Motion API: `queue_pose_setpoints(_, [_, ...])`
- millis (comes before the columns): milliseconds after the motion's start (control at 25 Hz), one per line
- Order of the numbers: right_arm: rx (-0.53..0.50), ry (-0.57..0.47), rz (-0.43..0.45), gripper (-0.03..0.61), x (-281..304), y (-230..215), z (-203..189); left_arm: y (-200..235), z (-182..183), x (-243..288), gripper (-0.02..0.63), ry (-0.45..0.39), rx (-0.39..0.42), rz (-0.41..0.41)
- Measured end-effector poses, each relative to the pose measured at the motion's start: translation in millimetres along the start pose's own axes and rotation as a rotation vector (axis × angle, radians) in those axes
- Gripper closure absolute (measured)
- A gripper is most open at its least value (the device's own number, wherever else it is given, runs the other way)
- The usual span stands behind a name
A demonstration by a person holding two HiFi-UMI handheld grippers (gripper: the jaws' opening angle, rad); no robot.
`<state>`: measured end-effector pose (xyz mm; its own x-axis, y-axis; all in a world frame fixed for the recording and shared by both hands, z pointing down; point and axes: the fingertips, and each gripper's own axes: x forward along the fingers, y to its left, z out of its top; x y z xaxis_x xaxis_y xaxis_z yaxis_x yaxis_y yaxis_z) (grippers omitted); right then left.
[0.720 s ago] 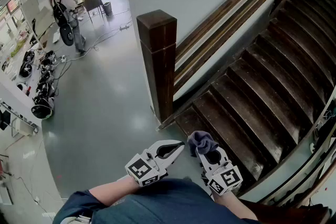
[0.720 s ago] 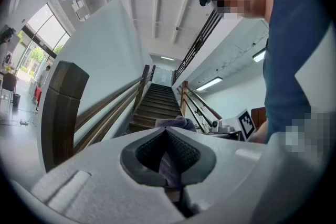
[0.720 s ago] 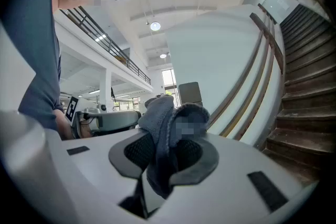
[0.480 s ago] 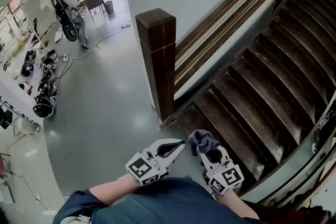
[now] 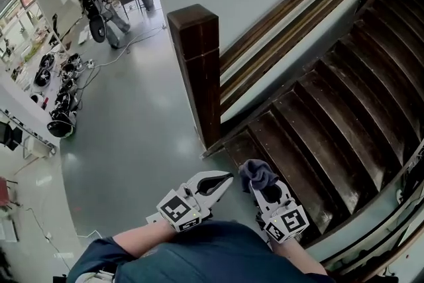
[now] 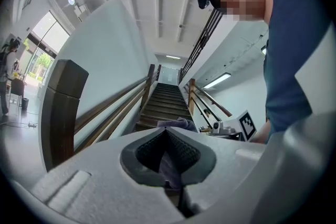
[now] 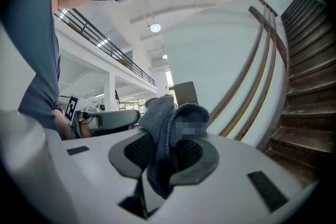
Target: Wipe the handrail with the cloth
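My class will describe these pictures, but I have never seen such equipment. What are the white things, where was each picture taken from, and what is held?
There is no robot: a person holds two white two-jaw grippers. One picture comes from a camera on the person's head, looking down; the other two from cameras riding on the grippers. The left gripper is shut and empty. The right gripper is shut on a crumpled blue-grey cloth. Ahead stand a dark brown wooden post, the sloping wooden handrail and dark wooden stairs above a grey floor. The cloth is not yet on the handrail.
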<state>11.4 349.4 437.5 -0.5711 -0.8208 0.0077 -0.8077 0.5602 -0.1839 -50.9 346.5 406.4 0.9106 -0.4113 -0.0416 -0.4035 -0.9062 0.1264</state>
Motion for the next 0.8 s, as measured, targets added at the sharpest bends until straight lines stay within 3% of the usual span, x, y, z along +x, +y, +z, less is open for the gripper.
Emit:
queue_pose_setpoints(400, [0.011, 0.025, -0.010, 0.483, 30.3, -66.1, -12.5, 48.1, -12.0, 50.9, 0.611, -0.008, 0.010, 0.014])
queue_pose_setpoints(600, [-0.027, 0.029, -0.053, 0.483, 88.6, -104.8, -6.8, 113.8, -8.5, 86.9, 0.611, -0.042, 0.016, -0.042])
queue_pose_setpoints(800, [-0.029, 0.032, -0.143, 0.483, 176.5, -154.9, 17.6, 205.8, 18.7, 126.6, 0.611, -0.069, 0.005, -0.134])
